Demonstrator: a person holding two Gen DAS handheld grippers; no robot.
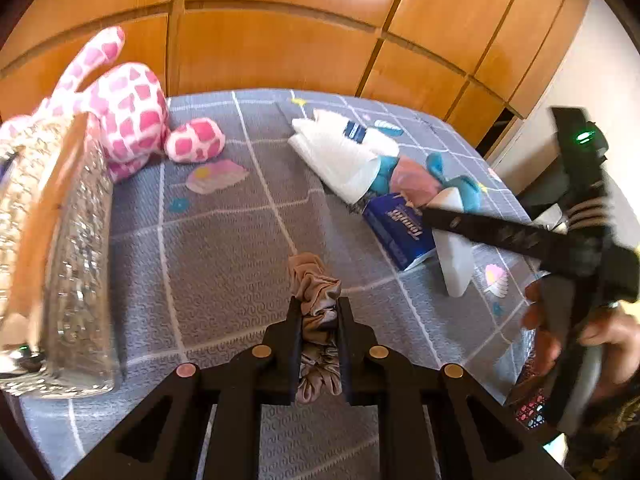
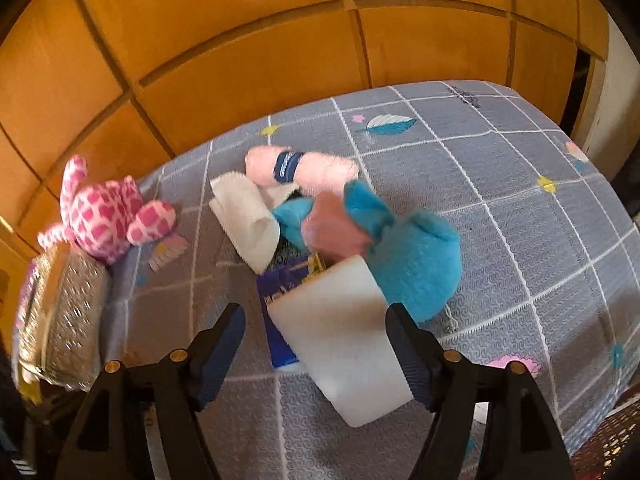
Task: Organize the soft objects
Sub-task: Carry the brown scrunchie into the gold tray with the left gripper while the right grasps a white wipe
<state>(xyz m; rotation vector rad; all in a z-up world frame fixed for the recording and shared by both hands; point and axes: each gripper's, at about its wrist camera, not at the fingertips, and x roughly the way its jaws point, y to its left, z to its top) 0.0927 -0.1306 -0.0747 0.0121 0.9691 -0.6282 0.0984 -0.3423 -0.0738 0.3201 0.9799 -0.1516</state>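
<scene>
Scrunchie (image 1: pixel 316 312), beige and satiny, is clamped between the left tongs (image 1: pixel 319 316) above the near part of the bed (image 1: pixel 224 248). The right tongs (image 2: pixel 318 344) are held apart over a white roll (image 2: pixel 344 336), their pads clear of it, beside a blue plush toy (image 2: pixel 408 256). A pink spotted plush toy (image 1: pixel 128 116) is seen at the bed's far left corner, behind a glittery box (image 1: pixel 76 264).

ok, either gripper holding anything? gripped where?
Left gripper is shut on the beige scrunchie, pinching its bunched middle. Right gripper is open, straddling the white roll, holding nothing.
</scene>
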